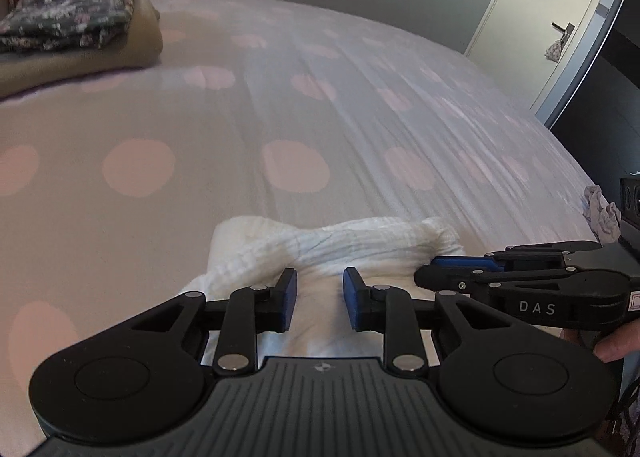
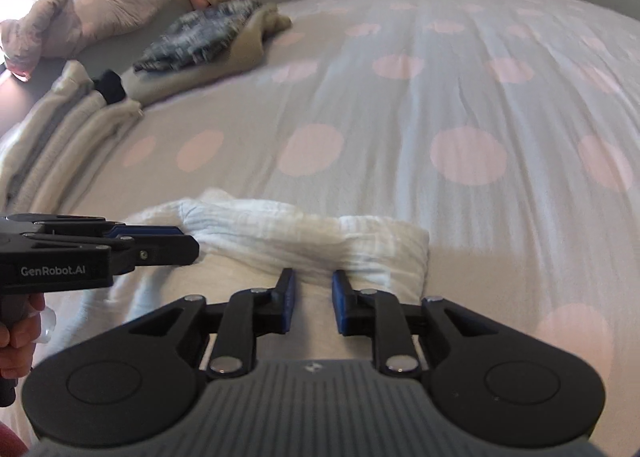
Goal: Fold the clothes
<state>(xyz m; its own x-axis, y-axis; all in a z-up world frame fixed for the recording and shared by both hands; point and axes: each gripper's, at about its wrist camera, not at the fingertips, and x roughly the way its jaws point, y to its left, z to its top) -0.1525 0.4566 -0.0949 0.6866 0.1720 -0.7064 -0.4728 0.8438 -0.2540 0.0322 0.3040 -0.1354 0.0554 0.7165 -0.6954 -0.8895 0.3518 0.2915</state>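
A white crinkled garment [image 1: 340, 249] lies bunched on the bed in front of both grippers; it also shows in the right wrist view [image 2: 304, 233]. My left gripper [image 1: 320, 297] is open, its jaws a little apart just above the cloth's near part, holding nothing. My right gripper [image 2: 313, 299] is open too, low over the same cloth. Each gripper shows side-on in the other's view: the right one [image 1: 436, 271] by the cloth's right end, the left one [image 2: 188, 239] by its left end.
The bed cover [image 1: 280, 117] is pale with pink dots. A folded floral garment on a beige one [image 1: 72, 17] sits far left, also in the right wrist view [image 2: 200, 37]. Folded beige towels [image 2: 60, 129], pillows [image 2: 80, 13], a door [image 1: 560, 17] and a crumpled cloth [image 1: 600, 213] at the bed's right edge.
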